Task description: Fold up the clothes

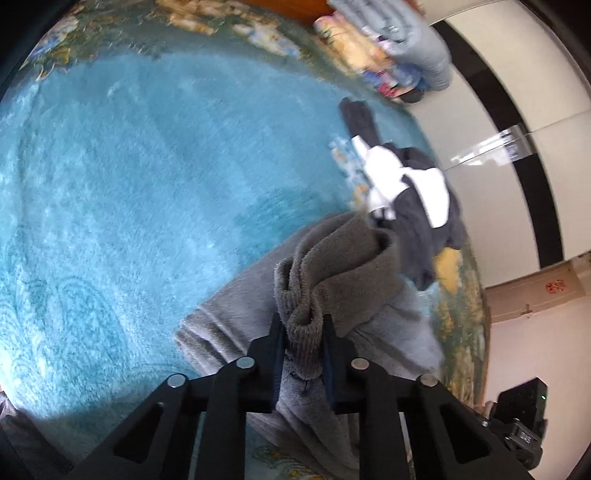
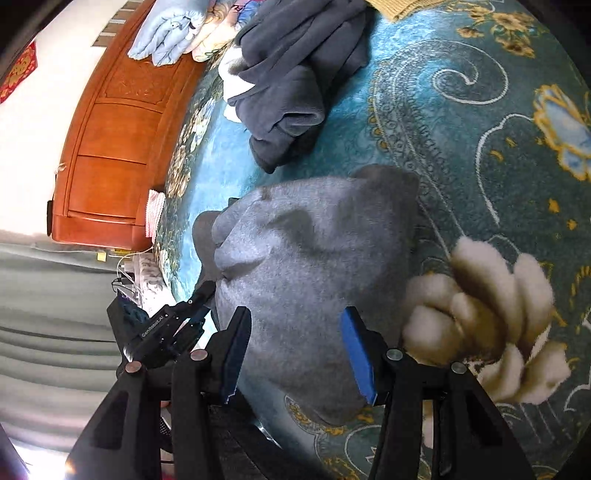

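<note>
A grey fleece garment [image 1: 332, 266] lies on the teal patterned bedspread [image 1: 129, 177]. My left gripper [image 1: 303, 325] is shut on its ribbed cuff, which bunches up between the two black fingers. In the right wrist view the same grey garment [image 2: 314, 251] spreads in a mound in front of my right gripper [image 2: 295, 347], which is open with its blue pads wide apart just above the cloth. The left gripper [image 2: 199, 295] shows at that view's left, at the garment's edge.
A heap of dark grey and white clothes [image 1: 410, 188] lies farther along the bed [image 2: 291, 70]. A cream fluffy garment [image 2: 487, 317] sits right of my right gripper. Folded bedding [image 2: 170, 29] rests by the wooden headboard [image 2: 110, 147].
</note>
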The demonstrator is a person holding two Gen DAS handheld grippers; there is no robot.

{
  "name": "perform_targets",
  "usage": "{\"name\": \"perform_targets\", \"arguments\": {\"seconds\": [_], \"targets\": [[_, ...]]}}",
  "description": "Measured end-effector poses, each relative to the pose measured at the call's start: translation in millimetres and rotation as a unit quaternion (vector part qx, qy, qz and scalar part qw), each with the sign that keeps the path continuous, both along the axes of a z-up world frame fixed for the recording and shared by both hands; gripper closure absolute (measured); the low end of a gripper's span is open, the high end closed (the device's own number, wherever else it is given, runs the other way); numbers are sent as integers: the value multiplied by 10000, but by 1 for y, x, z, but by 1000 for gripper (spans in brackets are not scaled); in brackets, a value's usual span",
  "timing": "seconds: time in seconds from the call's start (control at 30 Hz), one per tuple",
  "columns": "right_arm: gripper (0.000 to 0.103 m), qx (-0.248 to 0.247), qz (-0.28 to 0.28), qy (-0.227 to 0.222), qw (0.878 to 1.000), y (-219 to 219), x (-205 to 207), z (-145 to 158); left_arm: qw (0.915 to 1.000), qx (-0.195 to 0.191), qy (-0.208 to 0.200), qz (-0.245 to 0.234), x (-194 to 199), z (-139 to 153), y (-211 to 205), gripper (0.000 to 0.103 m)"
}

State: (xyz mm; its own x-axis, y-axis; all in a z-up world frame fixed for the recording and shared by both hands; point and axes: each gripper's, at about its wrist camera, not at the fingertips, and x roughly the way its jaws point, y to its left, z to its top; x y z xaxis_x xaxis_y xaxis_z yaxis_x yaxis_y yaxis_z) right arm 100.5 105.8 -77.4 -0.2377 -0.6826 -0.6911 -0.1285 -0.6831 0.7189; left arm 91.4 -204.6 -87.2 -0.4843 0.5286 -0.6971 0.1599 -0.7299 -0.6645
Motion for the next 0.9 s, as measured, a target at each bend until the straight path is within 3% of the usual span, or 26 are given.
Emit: {"name": "perform_targets", "arguments": {"seconds": [0.1, 0.13, 0.23, 0.3, 0.47, 0.67, 0.77, 0.9], "targets": [[51, 25, 21, 70, 10000, -3, 0, 5, 9982, 407, 413, 126, 12, 17, -9, 86], [51, 33, 29, 94, 9999, -4, 0, 6, 9983, 387, 393, 198, 13, 17, -13, 86], [51, 58, 50, 164, 9998, -7, 1, 11, 9988, 165, -128, 449, 11, -3, -26, 86], [51, 61, 43, 162, 9998, -8, 0, 12, 9958, 335, -521, 670, 8, -23, -36, 86], [51, 137, 105, 224, 9996, -16, 1, 16, 9969, 60, -547, 562, 8, -22, -32, 86], [51, 345, 487, 678, 9959, -45, -9, 34, 9946, 383, -540, 800, 15, -18, -42, 75], [51, 510, 649, 838, 9931, -60, -11, 36, 9962, -26, -145, 853, 20, 9, -43, 74], [51, 895, 800, 934, 9884, -69, -9, 33, 9975, -617, 337, 90, 8, 42, -16, 72]]}}
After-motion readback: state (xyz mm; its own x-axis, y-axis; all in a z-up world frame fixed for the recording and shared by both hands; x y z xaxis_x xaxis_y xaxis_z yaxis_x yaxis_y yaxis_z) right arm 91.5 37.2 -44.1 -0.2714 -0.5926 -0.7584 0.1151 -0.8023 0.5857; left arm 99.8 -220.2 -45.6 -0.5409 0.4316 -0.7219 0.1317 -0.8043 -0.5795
